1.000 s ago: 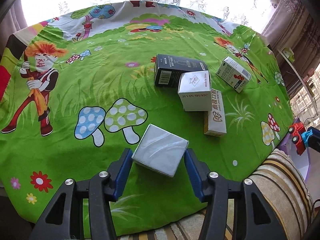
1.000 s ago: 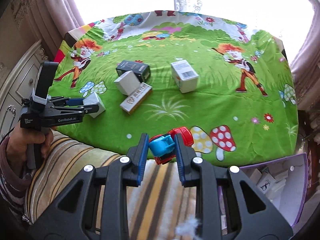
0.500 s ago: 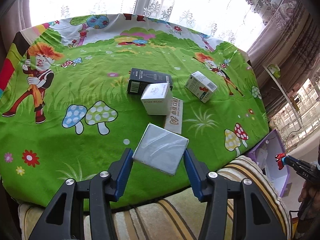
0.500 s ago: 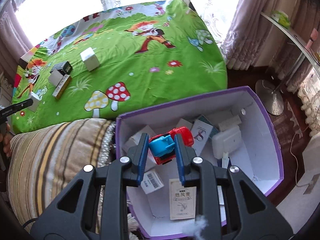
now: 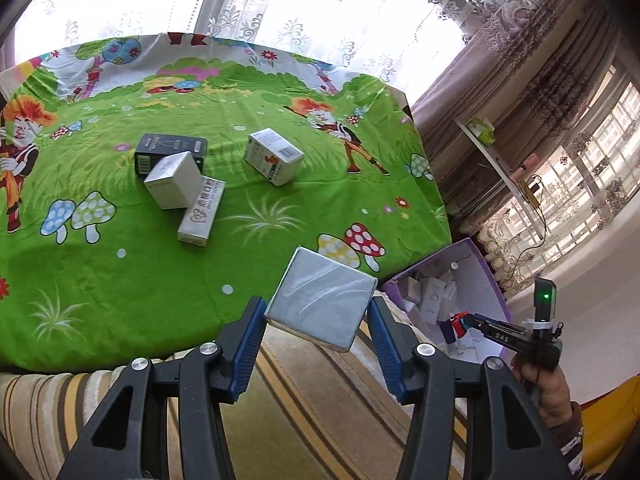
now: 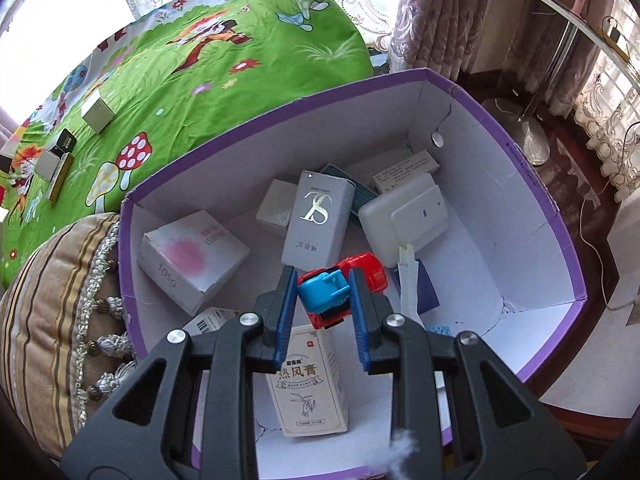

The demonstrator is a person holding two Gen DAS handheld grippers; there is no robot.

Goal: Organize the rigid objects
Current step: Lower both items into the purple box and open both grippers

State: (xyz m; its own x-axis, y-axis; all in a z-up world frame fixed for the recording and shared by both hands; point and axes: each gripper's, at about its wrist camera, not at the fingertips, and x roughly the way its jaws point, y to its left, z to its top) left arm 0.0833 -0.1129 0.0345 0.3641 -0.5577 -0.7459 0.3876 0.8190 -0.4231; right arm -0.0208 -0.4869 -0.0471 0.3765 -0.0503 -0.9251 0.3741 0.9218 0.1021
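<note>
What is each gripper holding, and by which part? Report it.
The left gripper clamps the silver box by its two opposite side faces. The right gripper clamps the toy truck across its blue front section, above the purple box.

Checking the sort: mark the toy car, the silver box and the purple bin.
toy car [image 6: 322, 294]: right wrist view, blue cab.
silver box [image 5: 322, 306]: left wrist view, top face.
purple bin [image 6: 532, 184]: right wrist view, inner right wall.

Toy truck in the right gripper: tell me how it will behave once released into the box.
The toy truck looks like hard plastic, so probably stiff and light. It seems to have wheels, so it may roll or tip among the cartons in the purple box.
</note>
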